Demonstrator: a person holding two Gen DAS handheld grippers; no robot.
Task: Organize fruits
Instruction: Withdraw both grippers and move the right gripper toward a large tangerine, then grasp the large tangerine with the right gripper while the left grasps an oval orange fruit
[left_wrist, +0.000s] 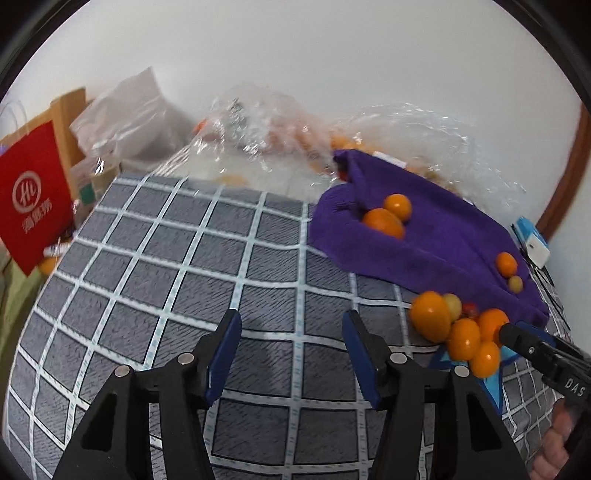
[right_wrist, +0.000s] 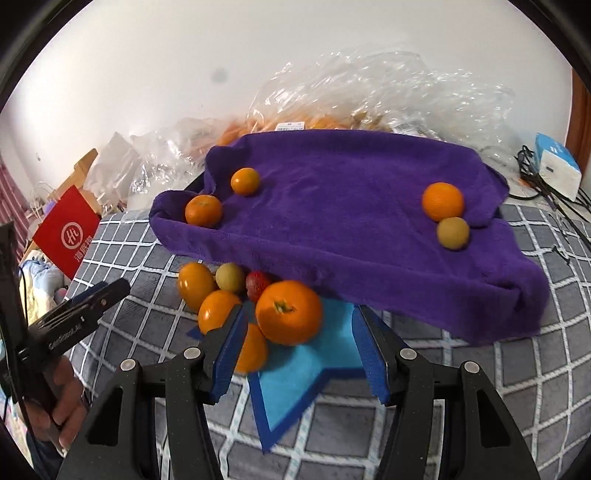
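Observation:
A pile of fruit lies on a blue star-shaped mat (right_wrist: 295, 373) in front of a purple towel (right_wrist: 332, 221). The pile holds a big orange (right_wrist: 289, 316), several smaller oranges (right_wrist: 218, 310), a yellow-green fruit (right_wrist: 229, 277) and a red one (right_wrist: 258, 284). Two oranges (right_wrist: 203, 210) sit on the towel's left, an orange (right_wrist: 442, 201) and a yellow-green fruit (right_wrist: 453, 232) on its right. My right gripper (right_wrist: 297, 350) is open, its jaws either side of the big orange, just short of it. My left gripper (left_wrist: 291, 350) is open and empty over the checked cloth, left of the pile (left_wrist: 458, 332).
A grey checked cloth (left_wrist: 184, 277) covers the surface. Clear plastic bags (right_wrist: 369, 99) with more fruit lie behind the towel. A red paper bag (left_wrist: 33, 199) stands at the far left. A blue-white box (right_wrist: 557, 166) and black cables lie at the right.

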